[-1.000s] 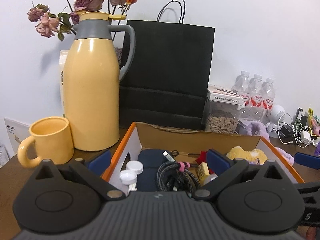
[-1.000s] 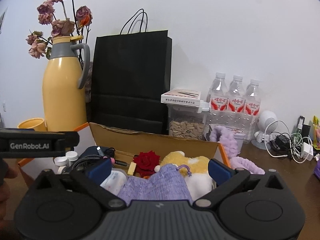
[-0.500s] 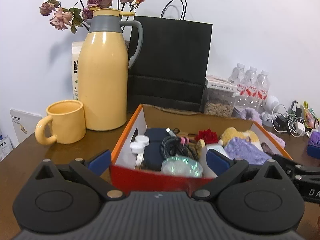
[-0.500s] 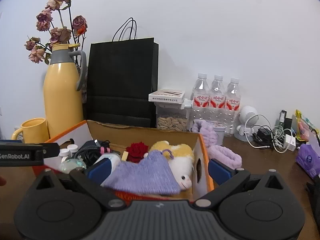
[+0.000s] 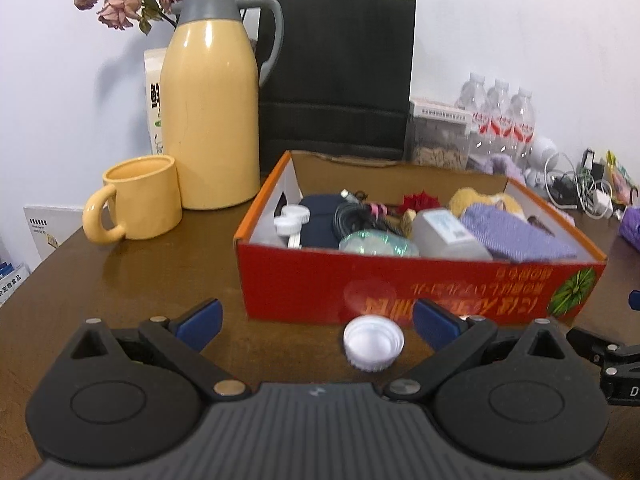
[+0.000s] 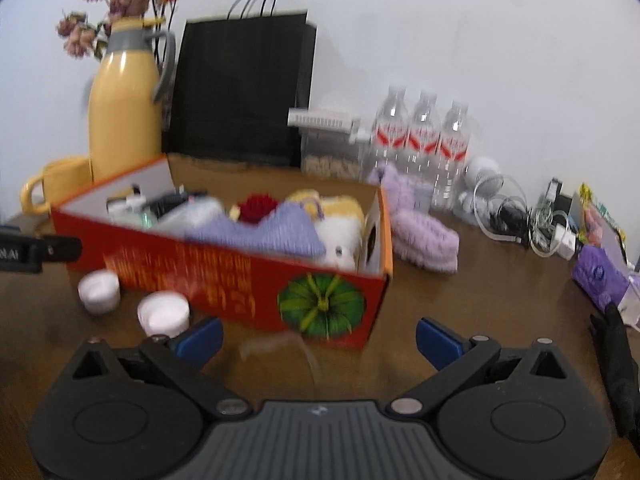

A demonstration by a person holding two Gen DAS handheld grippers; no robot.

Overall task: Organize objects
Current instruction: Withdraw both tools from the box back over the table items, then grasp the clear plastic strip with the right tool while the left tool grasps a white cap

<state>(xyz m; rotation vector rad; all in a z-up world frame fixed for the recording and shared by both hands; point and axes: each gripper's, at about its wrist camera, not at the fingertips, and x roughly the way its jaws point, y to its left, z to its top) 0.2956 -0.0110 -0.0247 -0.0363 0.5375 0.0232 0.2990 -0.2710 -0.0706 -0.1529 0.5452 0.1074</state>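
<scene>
A red cardboard box (image 5: 400, 280) stands on the brown table, filled with cables, a purple cloth (image 5: 516, 236), a plush toy, a red flower and small bottles. It also shows in the right wrist view (image 6: 224, 276). A white cap (image 5: 373, 344) lies on the table in front of the box, between my left gripper's fingers. My left gripper (image 5: 318, 318) is open and empty. My right gripper (image 6: 318, 338) is open and empty, facing the box's right front corner. Two white caps (image 6: 163, 314) lie left of it.
A yellow jug (image 5: 210, 112) and yellow mug (image 5: 140, 198) stand left of the box. A black paper bag (image 5: 336, 76), a seed jar and water bottles (image 6: 424, 140) line the wall. Purple slippers (image 6: 420, 236) and tangled chargers (image 6: 532, 224) lie to the right.
Both grippers have pulled back and away from the box; its red front side and the white caps on the table have come into view.
</scene>
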